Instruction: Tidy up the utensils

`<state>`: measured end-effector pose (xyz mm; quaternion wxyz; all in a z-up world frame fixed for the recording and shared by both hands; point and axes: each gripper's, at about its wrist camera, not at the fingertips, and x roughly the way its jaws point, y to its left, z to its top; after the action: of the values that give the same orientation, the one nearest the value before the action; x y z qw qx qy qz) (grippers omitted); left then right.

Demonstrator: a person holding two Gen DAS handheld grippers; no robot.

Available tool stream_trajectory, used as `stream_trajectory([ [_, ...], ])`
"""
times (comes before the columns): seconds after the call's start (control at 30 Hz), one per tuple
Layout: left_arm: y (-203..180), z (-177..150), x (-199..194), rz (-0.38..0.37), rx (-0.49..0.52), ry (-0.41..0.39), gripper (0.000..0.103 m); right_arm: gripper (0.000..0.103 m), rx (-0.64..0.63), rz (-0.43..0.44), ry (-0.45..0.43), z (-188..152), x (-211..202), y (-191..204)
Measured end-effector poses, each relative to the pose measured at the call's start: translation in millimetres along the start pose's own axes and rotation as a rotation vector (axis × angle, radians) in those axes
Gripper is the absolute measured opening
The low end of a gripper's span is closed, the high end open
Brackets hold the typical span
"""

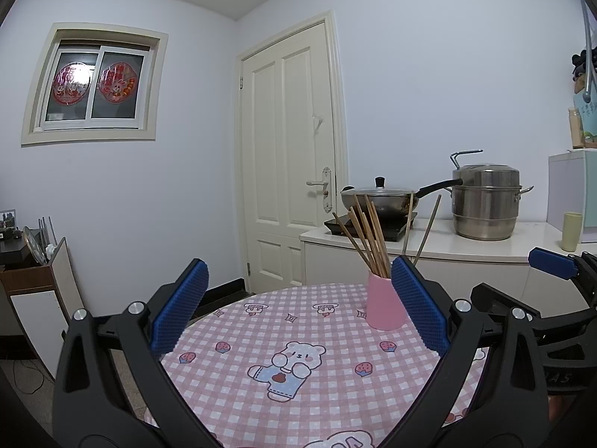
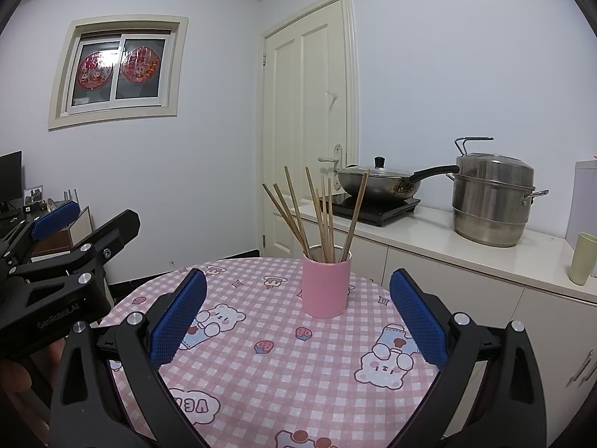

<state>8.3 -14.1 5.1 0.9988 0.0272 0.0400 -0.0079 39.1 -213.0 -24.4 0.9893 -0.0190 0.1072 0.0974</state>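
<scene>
Pink checked tablecloth point(image 2: 283, 369) — pink cup point(image 2: 325, 285) of chopsticks point(image 2: 321, 216) — white door point(image 2: 309, 119) behind.

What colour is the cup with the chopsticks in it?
Pink. The cup shows best in the right wrist view, standing on the checked tablecloth.

Chopsticks point(image 2: 321, 216) stand in pink cup point(image 2: 325, 285) on table point(image 2: 261, 366)

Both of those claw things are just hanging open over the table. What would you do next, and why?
Probably nothing more than easing both back and away. The chopsticks all stand in the pink cup on the checked tablecloth, and no loose utensil shows on it. The right gripper and the left gripper are open and hold nothing, so the sorting looks done.
</scene>
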Motion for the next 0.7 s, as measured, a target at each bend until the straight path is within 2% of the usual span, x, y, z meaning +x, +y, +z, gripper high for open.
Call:
stream_trajectory([
  [0.7, -1.0, -3.0, 2.3, -0.001, 0.0, 0.01, 0.096, 0.095, -0.001, 0.001, 0.008, -2.2, 2.8, -2.7],
])
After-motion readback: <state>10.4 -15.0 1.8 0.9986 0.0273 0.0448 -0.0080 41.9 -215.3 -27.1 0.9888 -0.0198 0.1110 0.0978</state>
